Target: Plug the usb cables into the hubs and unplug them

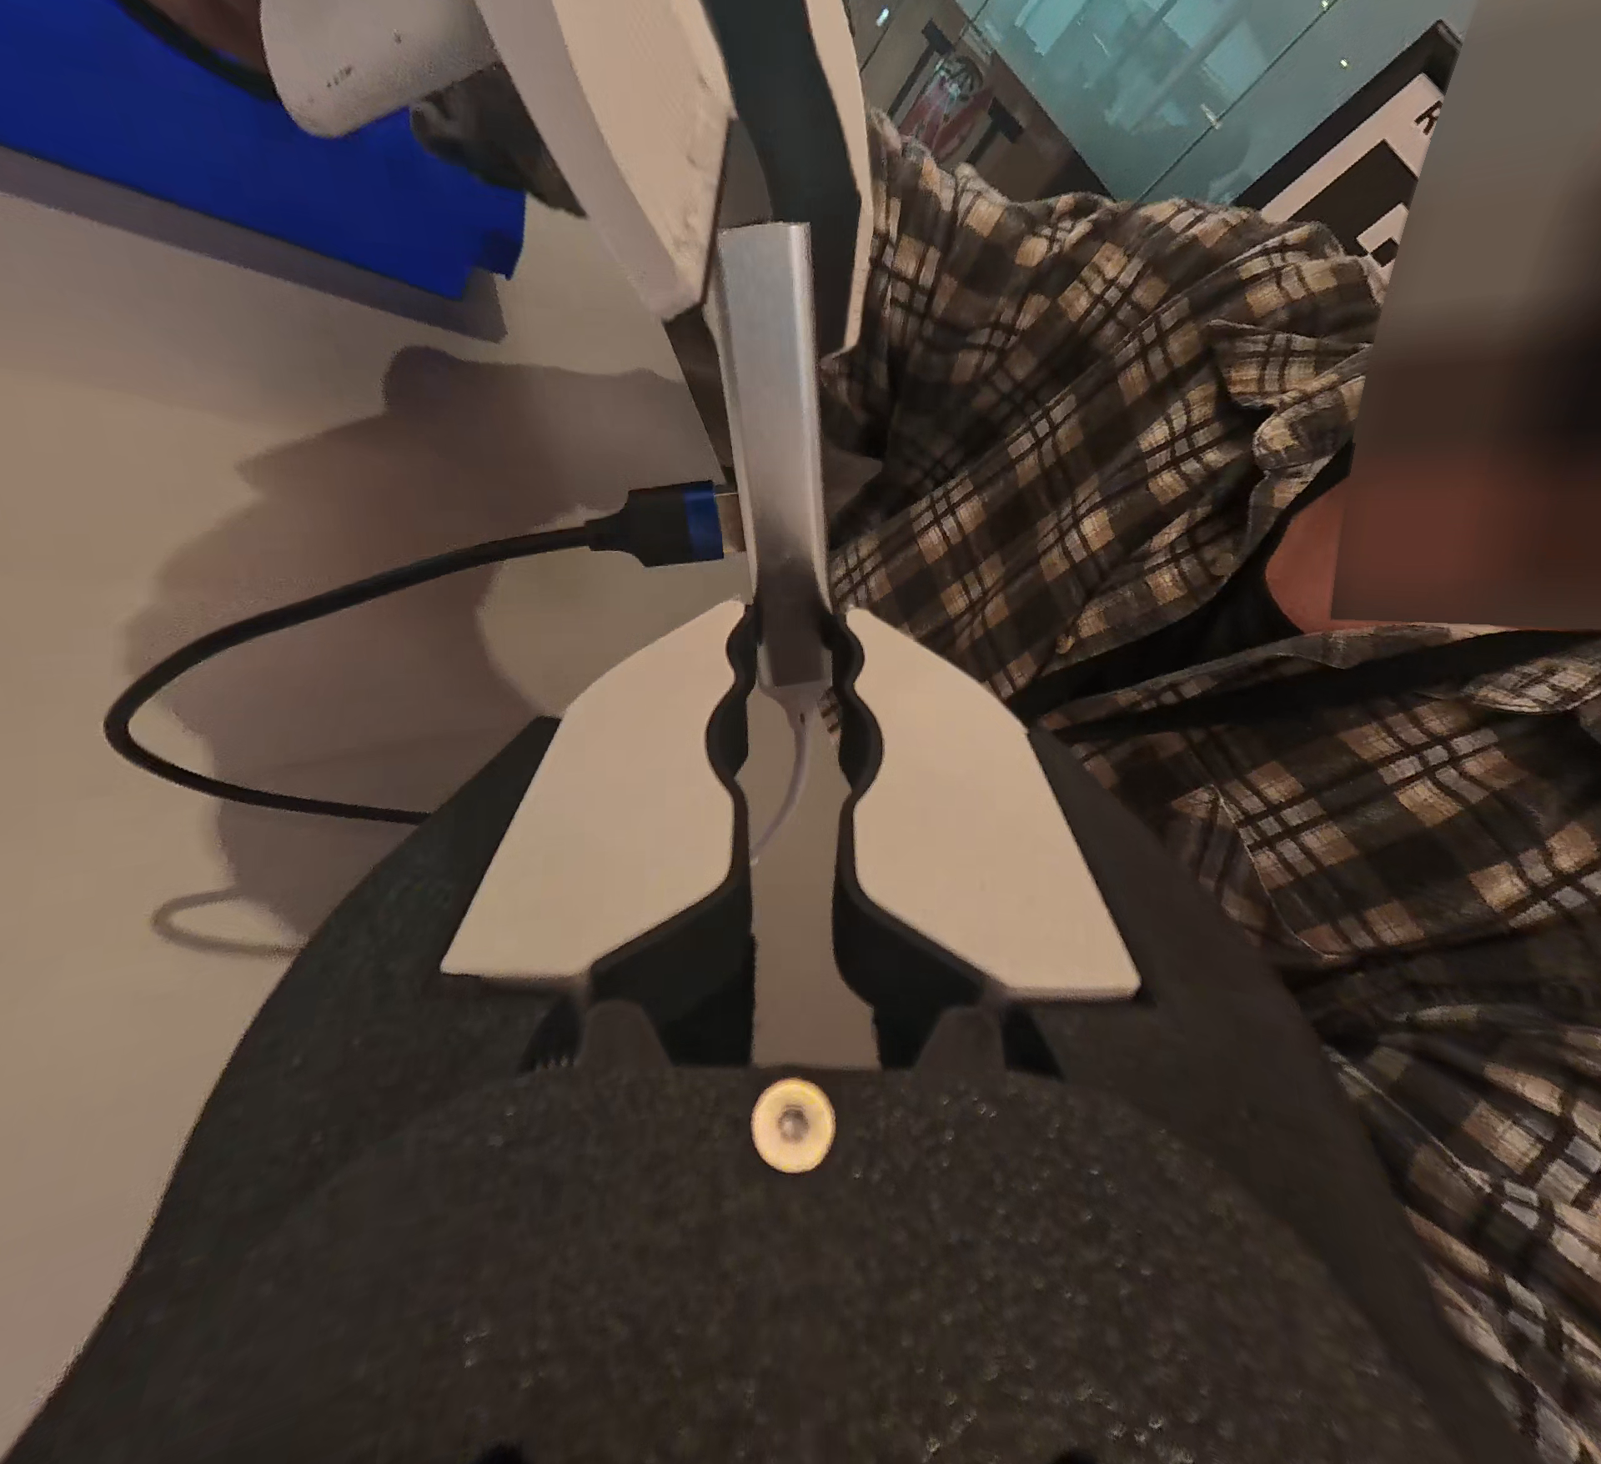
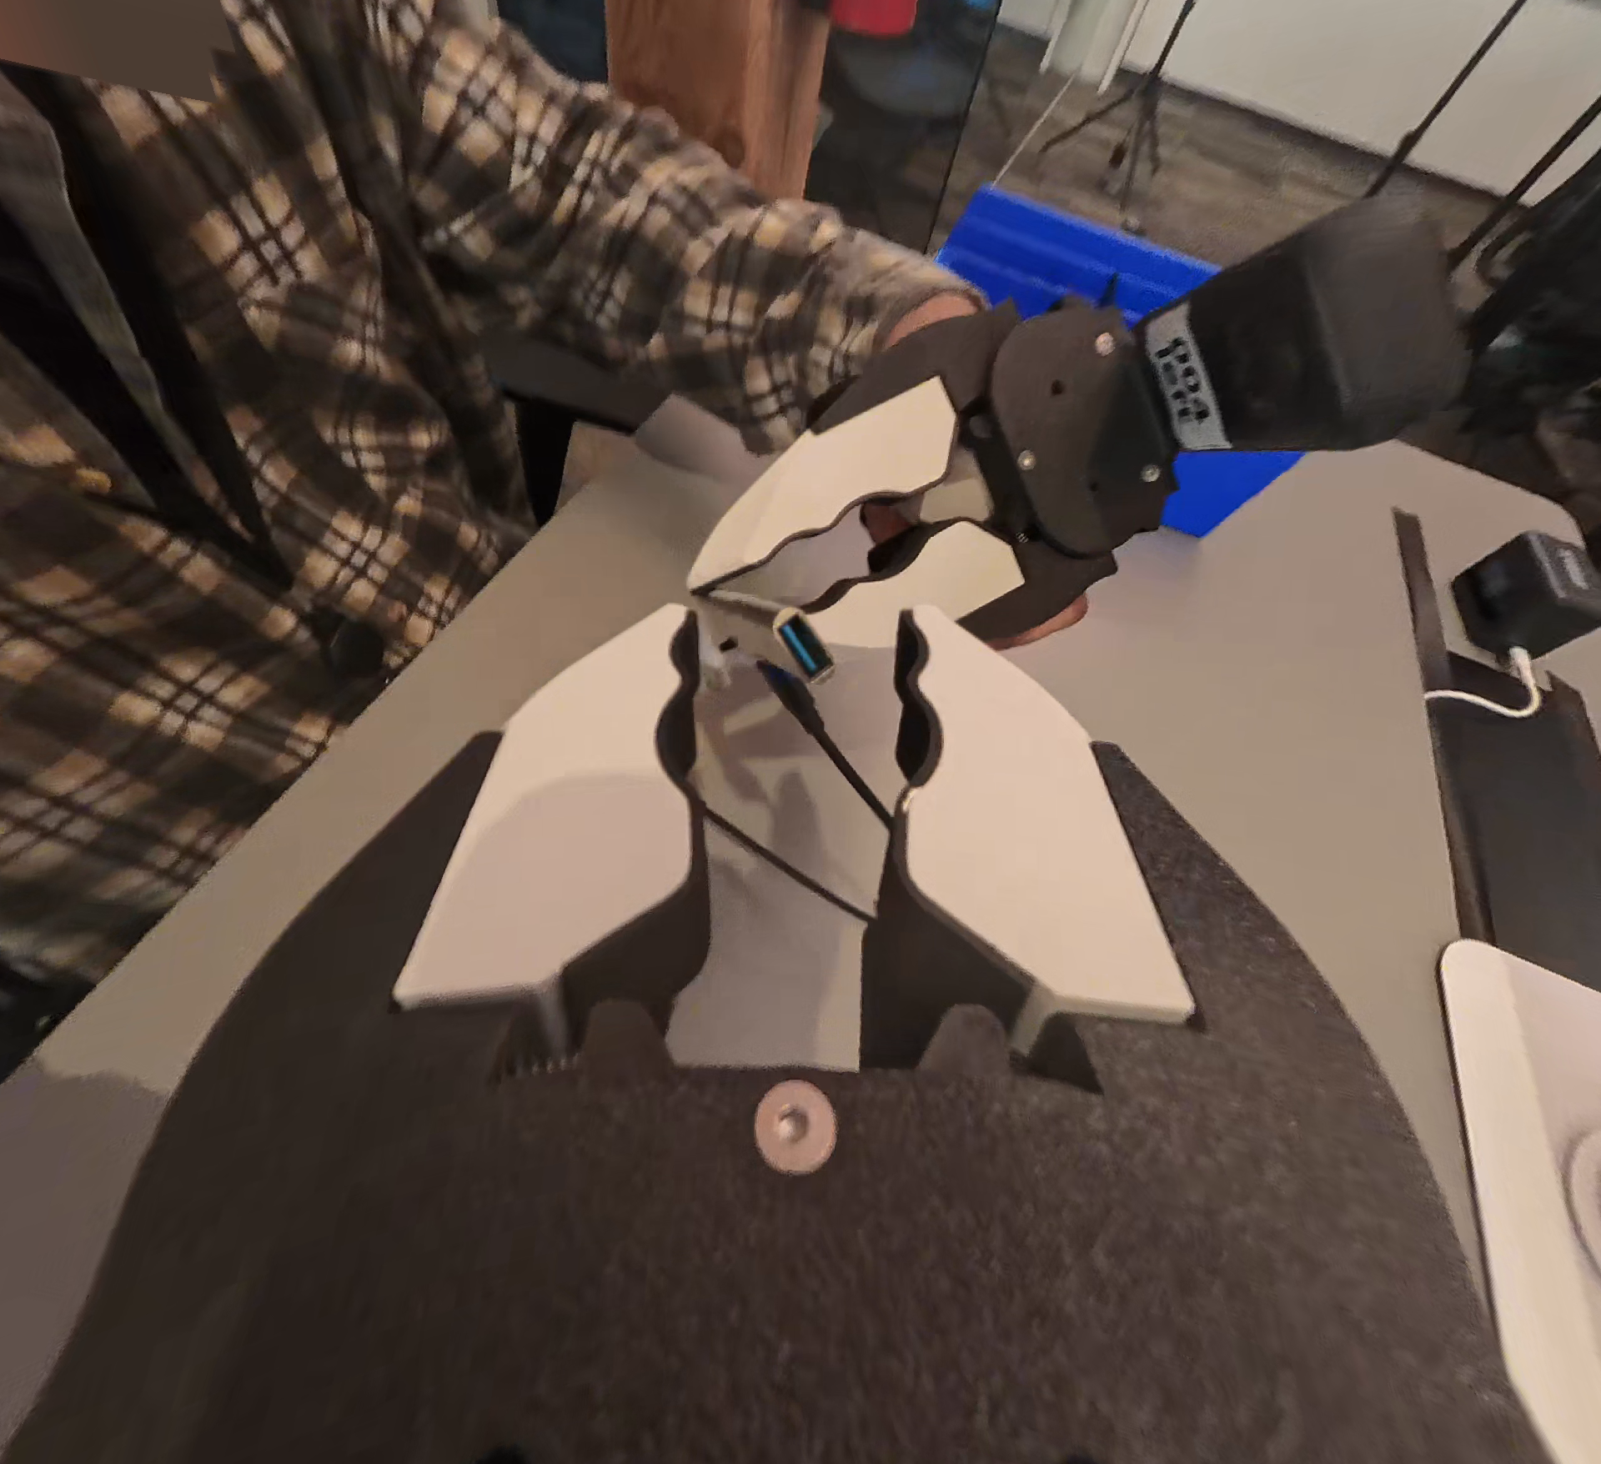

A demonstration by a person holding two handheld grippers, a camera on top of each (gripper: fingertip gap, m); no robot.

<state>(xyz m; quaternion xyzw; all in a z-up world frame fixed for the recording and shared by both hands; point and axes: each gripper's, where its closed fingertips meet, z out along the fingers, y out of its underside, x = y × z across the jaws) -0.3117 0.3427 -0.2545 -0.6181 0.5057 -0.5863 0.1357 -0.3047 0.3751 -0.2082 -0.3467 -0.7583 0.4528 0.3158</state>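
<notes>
Left gripper [image 1: 787, 643]: fingers clamped on the near end of the hub, held above the table.
Hub [image 1: 771, 418]: slim silver bar, running away from the left camera; a blue port [image 2: 804, 645] shows on its end in the right view.
Plug [image 1: 684, 522]: black and blue, seated in the hub's left side.
Cable [image 1: 286, 634]: black, loops down left over the grey table [image 1: 173, 400].
Right gripper [image 2: 795, 716]: fingers apart, tips flanking the hub's end, holding nothing; the cable crosses between them.
Far: blue bin [image 2: 1074, 253].
</notes>
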